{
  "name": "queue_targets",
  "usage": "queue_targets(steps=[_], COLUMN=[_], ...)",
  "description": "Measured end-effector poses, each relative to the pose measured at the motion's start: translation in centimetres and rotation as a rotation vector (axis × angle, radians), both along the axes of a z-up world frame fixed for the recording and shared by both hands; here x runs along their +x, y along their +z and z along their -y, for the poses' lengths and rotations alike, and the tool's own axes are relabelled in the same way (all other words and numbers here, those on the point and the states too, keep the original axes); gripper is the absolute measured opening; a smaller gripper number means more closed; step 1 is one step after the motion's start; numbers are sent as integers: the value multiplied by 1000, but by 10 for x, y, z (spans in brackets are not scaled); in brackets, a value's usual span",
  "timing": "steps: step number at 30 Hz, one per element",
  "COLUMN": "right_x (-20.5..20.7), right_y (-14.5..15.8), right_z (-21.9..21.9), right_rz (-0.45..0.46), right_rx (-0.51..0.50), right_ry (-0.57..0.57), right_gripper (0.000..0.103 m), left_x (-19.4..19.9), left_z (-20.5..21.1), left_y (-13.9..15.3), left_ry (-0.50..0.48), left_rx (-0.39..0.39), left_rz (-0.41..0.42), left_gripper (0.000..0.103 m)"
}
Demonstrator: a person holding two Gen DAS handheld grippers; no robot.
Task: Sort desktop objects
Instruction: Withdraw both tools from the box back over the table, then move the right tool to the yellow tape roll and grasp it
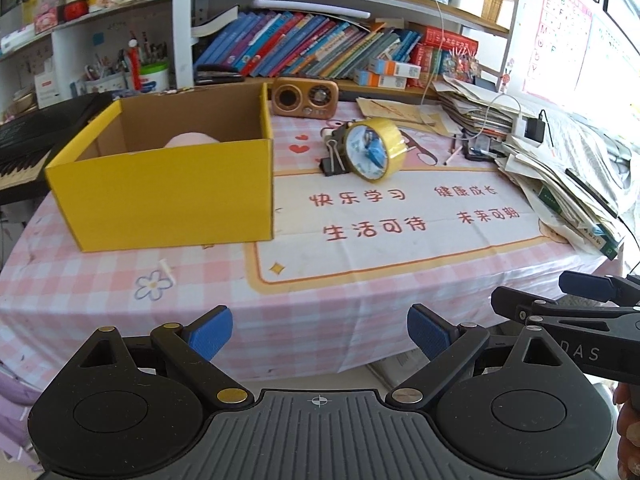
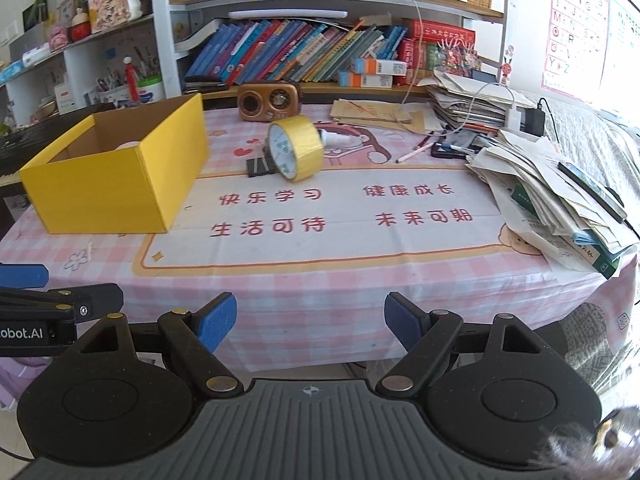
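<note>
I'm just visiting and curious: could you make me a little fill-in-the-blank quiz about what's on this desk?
1. The open cardboard box is coloured ____.
2. The roll of yellow tape leans on black ____ clips.
3. Behind the tape stands a small brown ____.
4. The jaws of the left gripper and the right gripper are both ____.

Missing words: yellow; binder; radio; open

The surface [image 2: 320, 280], under a pink checked cloth, carries a yellow box [image 2: 116, 184], tape roll [image 2: 298, 148], radio [image 2: 268, 100], binder clip [image 2: 260, 168] and paper stacks [image 2: 552, 196].
</note>
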State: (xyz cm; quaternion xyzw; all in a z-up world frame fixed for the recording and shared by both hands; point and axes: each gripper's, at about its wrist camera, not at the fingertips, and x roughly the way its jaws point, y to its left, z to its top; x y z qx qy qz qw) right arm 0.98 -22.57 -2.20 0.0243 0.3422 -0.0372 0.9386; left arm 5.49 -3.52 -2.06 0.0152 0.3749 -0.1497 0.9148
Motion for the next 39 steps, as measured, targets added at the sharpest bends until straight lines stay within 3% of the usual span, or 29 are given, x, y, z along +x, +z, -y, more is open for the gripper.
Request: queue_targets(steps=[20,39], right_x=[69,143], right_y=[0,-7], right_z=[51,92], right_rz=[-21,-16], right_rx=[-15,12], right_ry=[-3,140], right_gripper=[81,80], left_x=[62,91], left_z=[57,91], left_y=[-5,-7], left_ry=[-53,63], left_rx=[-14,12], left_rz=[-20,-38], left_gripper=[96,96])
